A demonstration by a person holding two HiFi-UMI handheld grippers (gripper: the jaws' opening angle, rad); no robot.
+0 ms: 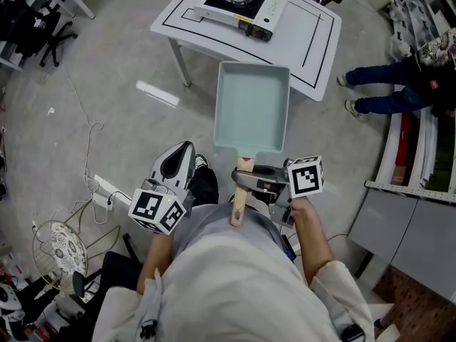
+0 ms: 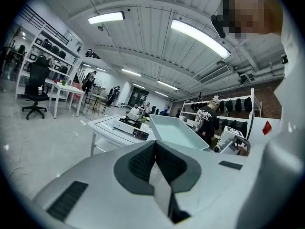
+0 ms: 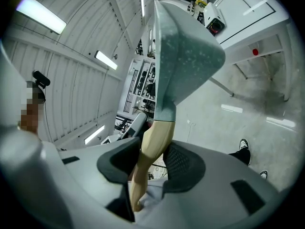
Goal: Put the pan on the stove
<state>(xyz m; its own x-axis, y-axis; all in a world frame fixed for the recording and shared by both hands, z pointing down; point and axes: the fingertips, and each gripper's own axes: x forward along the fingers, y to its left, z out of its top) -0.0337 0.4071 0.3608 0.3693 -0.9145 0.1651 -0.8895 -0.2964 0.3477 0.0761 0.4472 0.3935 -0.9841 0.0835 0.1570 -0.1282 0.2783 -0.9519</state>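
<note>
R gripper (image 1: pixel 249 179) is pinching the wooden handle (image 1: pixel 241 194) of the pan (image 1: pixel 253 105). The R gripper view is showing the handle (image 3: pixel 152 142) running between the two pads, w/ both pads pressing on it. The pan is hanging in the air over the floor, out in front of the person. It's sitting roughly level, open side up, and nothing is showing inside. It's short of the bench (image 1: pixel 313 41), where the stove (image 1: pixel 239 2) is sitting near the far edge.

L gripper (image 1: pixel 184 148) is riding beside the pan w/ jaws pressed together and nothing between them, and it isn't touching the pan. L gripper view is looking past its closed tips at the pan (image 2: pixel 174 132) and stove (image 2: pixel 131 125).

Handling, as a guess: the pan is looking like stiff metal, rectangular, and prob. not heavy but front-loaded, since all the weight is sitting past the grip. The handle is smooth and rounded, so the pan could be rolling or drooping in the pads. Holding close to where the handle meets the pan, as now, is looking like the best spot. Setting it down flat on the burner is going to need a steady wrist.
</note>
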